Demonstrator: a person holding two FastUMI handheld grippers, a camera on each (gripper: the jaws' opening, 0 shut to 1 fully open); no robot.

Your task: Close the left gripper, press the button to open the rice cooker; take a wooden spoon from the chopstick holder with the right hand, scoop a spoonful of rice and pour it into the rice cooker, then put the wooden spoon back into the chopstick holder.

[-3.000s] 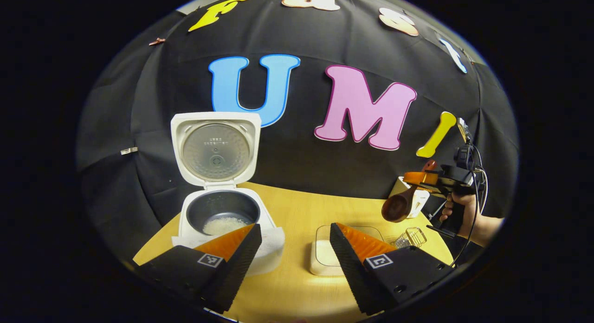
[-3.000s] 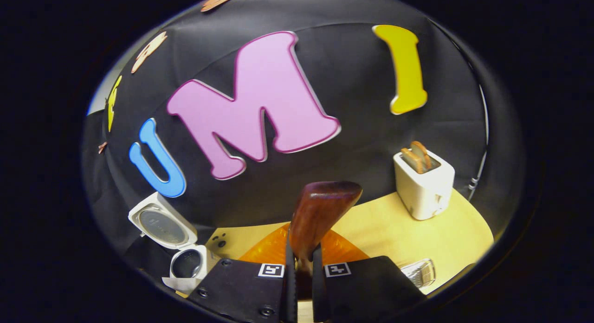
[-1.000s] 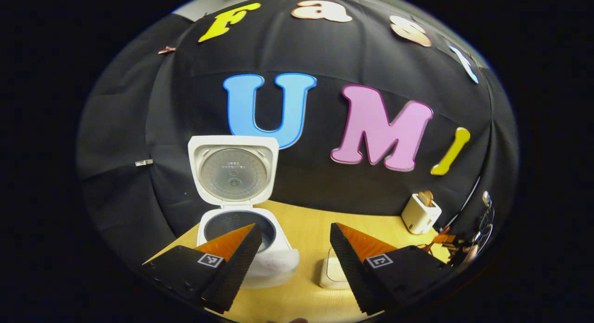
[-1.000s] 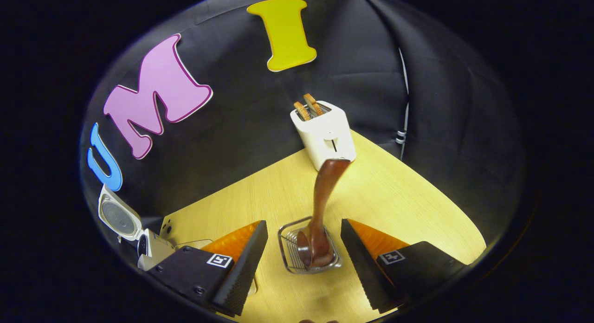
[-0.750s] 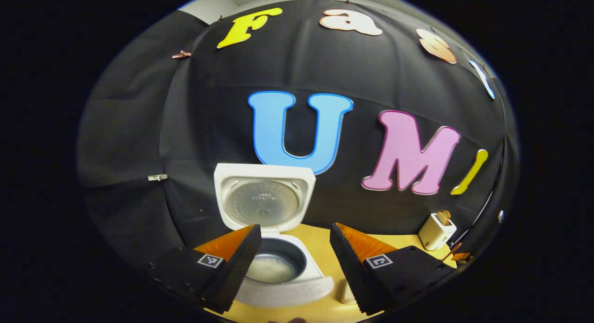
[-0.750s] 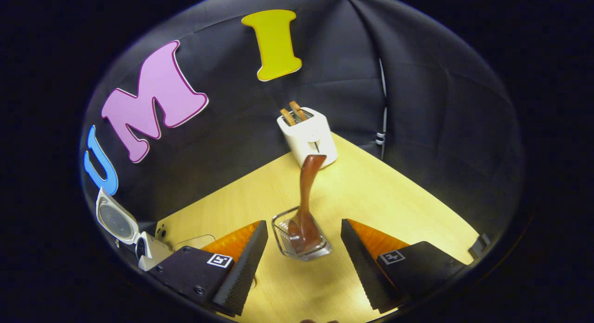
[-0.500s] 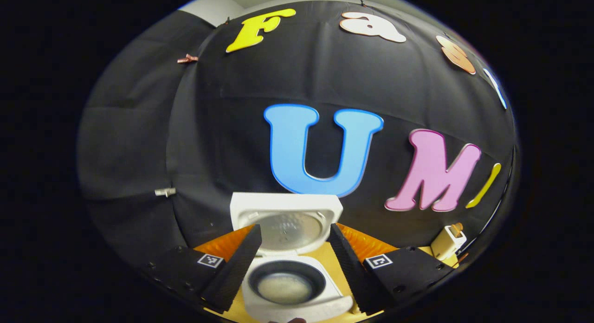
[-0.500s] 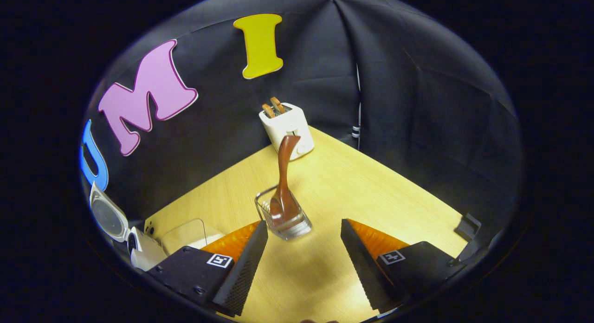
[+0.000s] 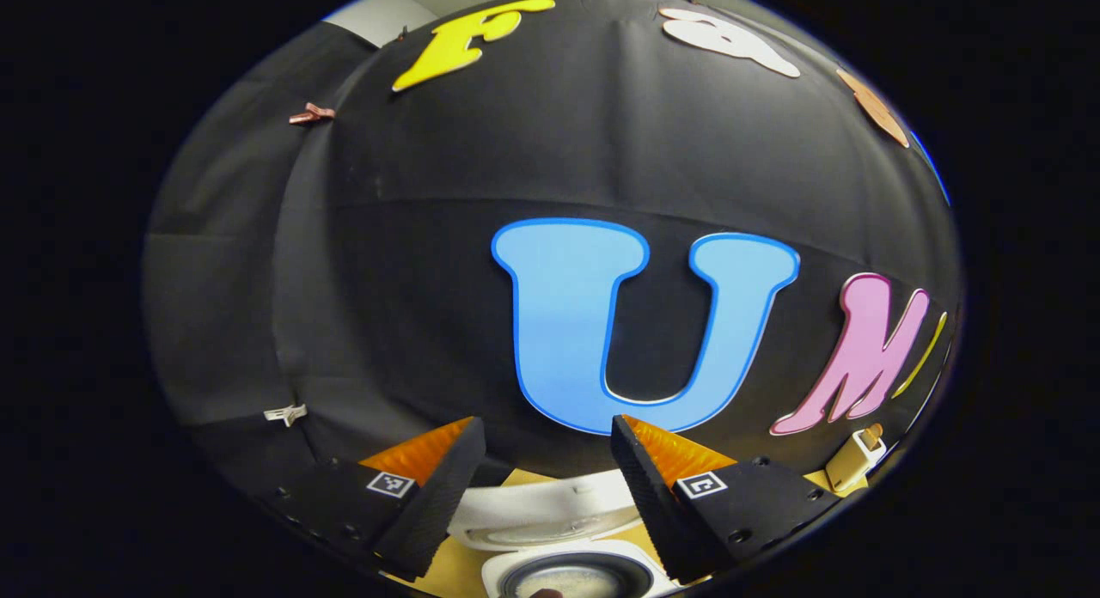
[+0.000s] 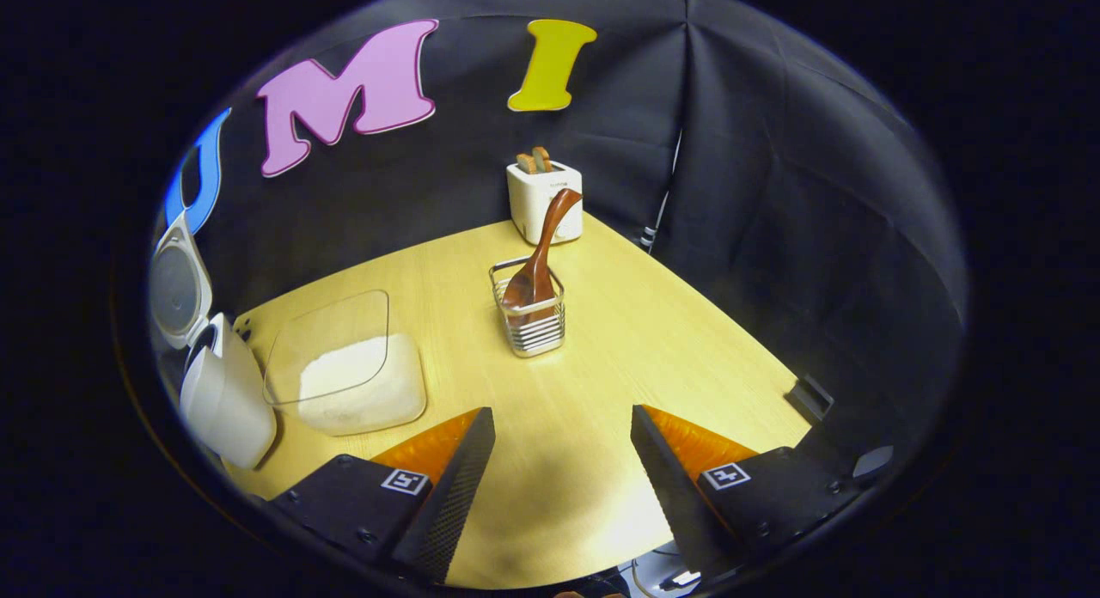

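Toward the worktop's [image 10: 687,340] far corner, one wooden spoon [image 10: 540,256] stands in one chopstick holder [image 10: 531,323], well beyond the right gripper's [image 10: 563,460] spread, empty fingers [image 10: 447,495].

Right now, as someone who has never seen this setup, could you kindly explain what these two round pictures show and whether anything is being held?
There is no robot here: a person holds a two-finger gripper in each hand, and a fisheye camera rides on each. In the right gripper view, the right gripper is open and holds nothing. On the wooden table stand a wire chopstick holder with the wooden spoon leaning in it, a toaster, a clear rice container and the open rice cooker. In the left gripper view, the left gripper is also open and holds nothing, close above the cooker, facing the booth wall.
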